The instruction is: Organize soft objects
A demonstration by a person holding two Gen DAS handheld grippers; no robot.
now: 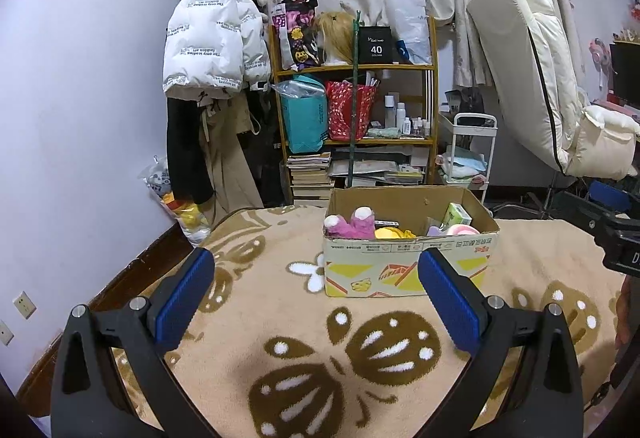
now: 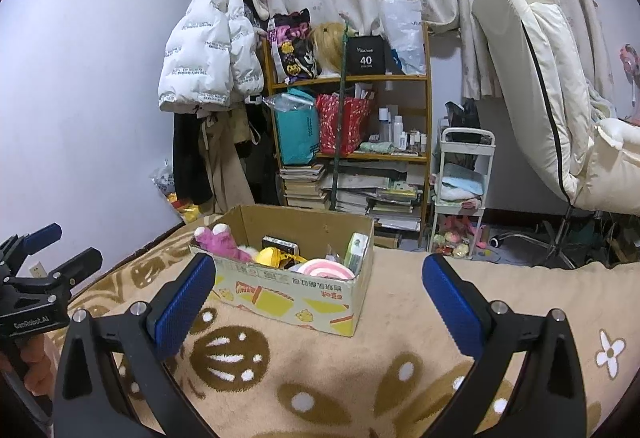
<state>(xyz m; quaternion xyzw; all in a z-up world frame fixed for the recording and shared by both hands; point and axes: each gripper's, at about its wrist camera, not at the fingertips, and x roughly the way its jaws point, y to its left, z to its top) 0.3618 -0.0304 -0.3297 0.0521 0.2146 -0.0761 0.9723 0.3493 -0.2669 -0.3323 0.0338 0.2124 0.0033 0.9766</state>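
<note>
Nearest to us, the left gripper [image 1: 316, 292] and the right gripper [image 2: 318, 296] hang with jaws spread wide and nothing between the blue pads, each held low over the blanket [image 1: 280, 318], a beige plush spread with brown butterflies and white flowers. We judge the wide spread suits soft, bulky toys, which need a broad bite. In the right wrist view the left gripper shows at the left edge, gripped by a hand [image 2: 34, 362].

Beyond the pads an open box [image 2: 280, 294] stands on the blanket, its flaps up so that it can be reached from above. The soft things lie inside it: a pink plush [image 2: 218, 238] at the left end, a yellow toy [image 2: 270, 256] beside it, and a pink-and-white round cushion [image 2: 326, 270] toward the right. A green pack [image 2: 356, 248] and a dark case [image 2: 280, 244] share the box. No soft thing lies loose on the blanket, a scene fitting both toys already gathered and a box awaiting sorting.

Farther off stand a shelf [image 2: 348, 78], a coat [image 2: 208, 62], a white cart [image 2: 464, 174] and a pale chair [image 2: 540, 78].
</note>
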